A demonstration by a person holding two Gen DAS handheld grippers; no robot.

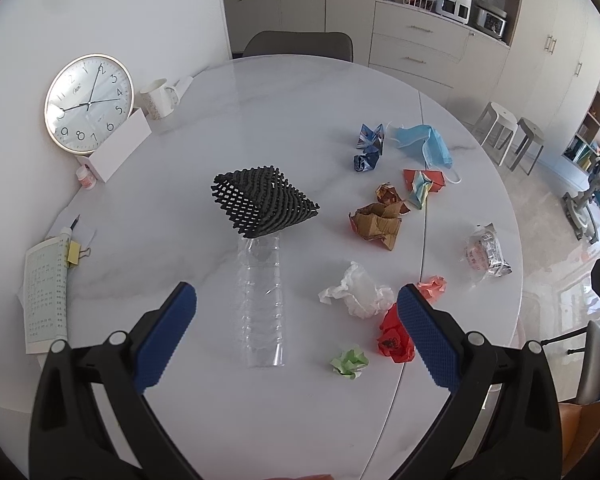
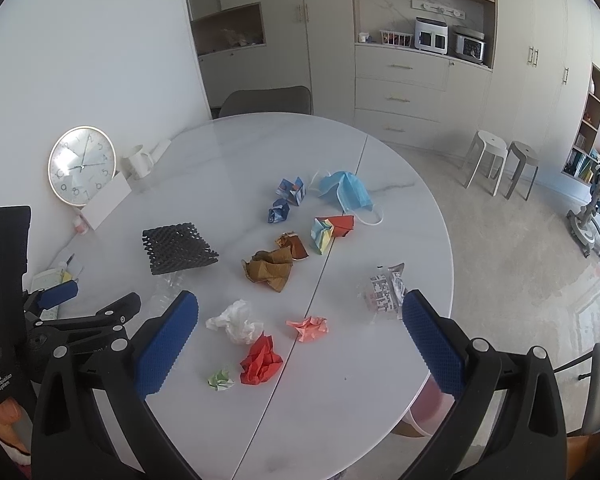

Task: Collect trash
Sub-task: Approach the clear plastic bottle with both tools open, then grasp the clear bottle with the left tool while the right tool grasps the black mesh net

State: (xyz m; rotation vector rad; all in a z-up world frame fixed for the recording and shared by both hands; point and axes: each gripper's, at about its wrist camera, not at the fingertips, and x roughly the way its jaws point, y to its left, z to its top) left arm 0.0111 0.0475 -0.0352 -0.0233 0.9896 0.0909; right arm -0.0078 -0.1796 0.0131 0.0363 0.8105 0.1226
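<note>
Trash lies scattered on a white round table (image 1: 260, 120): a clear plastic bottle (image 1: 262, 300) on its side, a black foam net (image 1: 262, 200), a white tissue wad (image 1: 358, 290), red paper (image 1: 394, 334), green paper (image 1: 349, 362), pink paper (image 1: 432, 286), brown paper (image 1: 378, 222), a blue face mask (image 1: 424, 144) and a clear printed wrapper (image 1: 486, 254). My left gripper (image 1: 296, 308) is open above the bottle. My right gripper (image 2: 300, 312) is open above the tissue wad (image 2: 236, 322) and red paper (image 2: 260, 360). The left gripper also shows in the right wrist view (image 2: 84, 304).
A wall clock (image 1: 89, 104), a white box (image 1: 120, 146), a mug (image 1: 160, 98) and a booklet (image 1: 46, 292) stand along the table's left side. A chair (image 1: 298, 44) is behind the table. A pink bin (image 2: 430, 408) shows below the table's right edge. Two stools (image 2: 500, 166) stand on the floor.
</note>
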